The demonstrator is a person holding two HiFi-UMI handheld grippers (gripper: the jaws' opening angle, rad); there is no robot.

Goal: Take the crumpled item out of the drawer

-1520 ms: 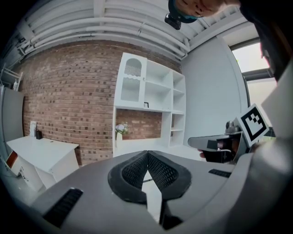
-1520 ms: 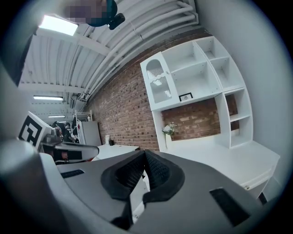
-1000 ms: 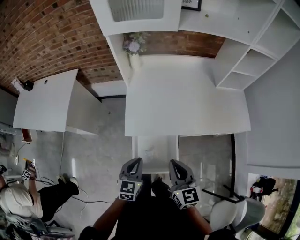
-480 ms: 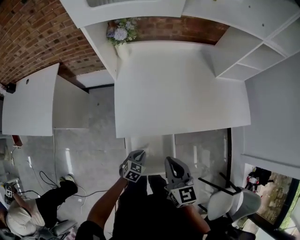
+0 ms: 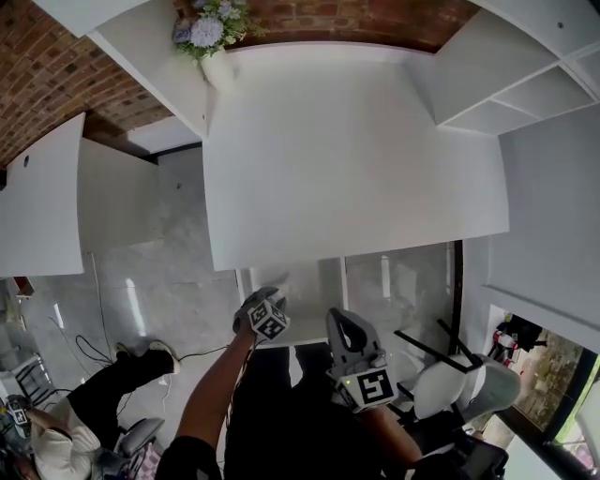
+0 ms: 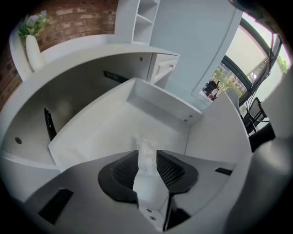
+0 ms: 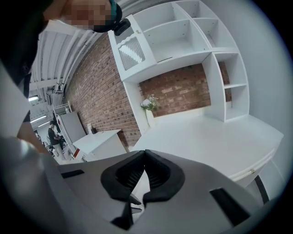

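Note:
The white drawer (image 6: 105, 128) is pulled out from under the desk. A white crumpled item (image 6: 145, 145) lies on its floor. My left gripper (image 6: 147, 154) reaches down into the drawer; its jaws are opening, with the crumpled item in the gap at their tips and no clear press from the pads. In the head view the left gripper (image 5: 265, 314) is at the drawer (image 5: 314, 281) just below the desk edge. My right gripper (image 5: 356, 361) is held back near the body, shut and empty, and in its own view the right gripper (image 7: 144, 154) points over the desk.
The wide white desk top (image 5: 347, 150) overhangs the drawer. A vase of flowers (image 5: 208, 28) stands at its far left corner, and shelves (image 5: 525, 84) rise at the right. A white chair (image 5: 450, 384) is at my right. A person (image 5: 56, 450) sits at the lower left.
My left gripper moved forward and turned down into the drawer. The head view has shifted towards the desk. The right gripper has barely moved.

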